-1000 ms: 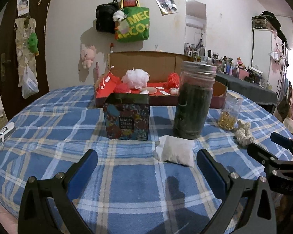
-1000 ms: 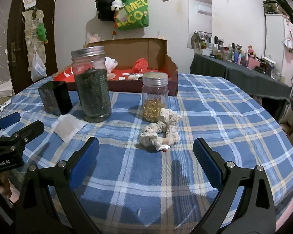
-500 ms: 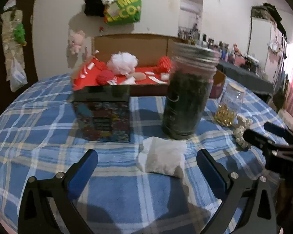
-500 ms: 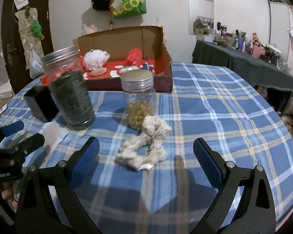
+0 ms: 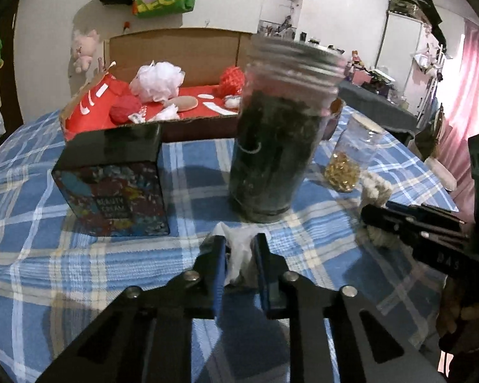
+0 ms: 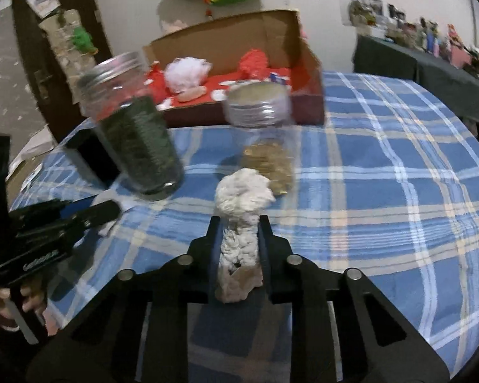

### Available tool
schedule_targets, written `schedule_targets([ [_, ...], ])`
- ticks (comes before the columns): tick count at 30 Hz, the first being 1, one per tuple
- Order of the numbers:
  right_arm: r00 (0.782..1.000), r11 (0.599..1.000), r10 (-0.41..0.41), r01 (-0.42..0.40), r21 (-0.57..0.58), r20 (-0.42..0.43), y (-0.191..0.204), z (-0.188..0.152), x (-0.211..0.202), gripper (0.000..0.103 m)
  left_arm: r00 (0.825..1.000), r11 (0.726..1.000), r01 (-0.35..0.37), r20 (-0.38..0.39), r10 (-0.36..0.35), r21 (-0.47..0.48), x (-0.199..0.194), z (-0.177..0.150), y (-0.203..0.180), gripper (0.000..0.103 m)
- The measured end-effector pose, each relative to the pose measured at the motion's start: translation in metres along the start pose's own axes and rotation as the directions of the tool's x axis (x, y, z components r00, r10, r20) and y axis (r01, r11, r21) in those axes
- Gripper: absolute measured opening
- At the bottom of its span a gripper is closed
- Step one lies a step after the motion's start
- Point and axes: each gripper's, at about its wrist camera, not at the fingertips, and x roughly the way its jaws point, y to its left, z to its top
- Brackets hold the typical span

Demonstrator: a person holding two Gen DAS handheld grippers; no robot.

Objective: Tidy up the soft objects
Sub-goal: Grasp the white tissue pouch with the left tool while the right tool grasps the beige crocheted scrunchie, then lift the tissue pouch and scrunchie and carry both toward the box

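Now box w/ white pouf, tall jar dark stuff.

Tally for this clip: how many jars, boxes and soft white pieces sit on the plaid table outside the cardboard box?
Jars: 2, dark-filled jar, small jar
Boxes: 1, printed box
Soft white pieces: 2, white pouch, knitted cloth
Total: 5

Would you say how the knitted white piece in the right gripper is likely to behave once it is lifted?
The knitted white piece looks soft: the right gripper squeezes it narrow. Its free end bulges loosely beyond the fingertips, so it will probably droop. It seems light.
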Motion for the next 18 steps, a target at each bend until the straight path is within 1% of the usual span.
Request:
schedule_targets([
  [6, 0.998, 0.997, 0.057, -0.055, -0.060, 0.036, 0.030, -0.004, -0.015, 0.020, 0.999, 0.998, 0.034, 0.020, -0.035, 0.045, -0.014, 0.005, -0.006, 0.016],
  [13, 0.990, 0.989, 0.136, -0.132, -0.073, 0.047, 0.055, 0.003, -0.017, 0.020, 0.997, 0.994, 0.061, 0.043, -0.065, 0.090, -0.024, 0.010, -0.009, 0.016],
  [18, 0.988, 0.986, 0.151, -0.147, -0.078, 0.038, 0.062, 0.004, -0.014, 0.020, 0.995, 0.992, 0.081, 0.042, -0.085, 0.092, -0.025, 0.011, -0.008, 0.016],
])
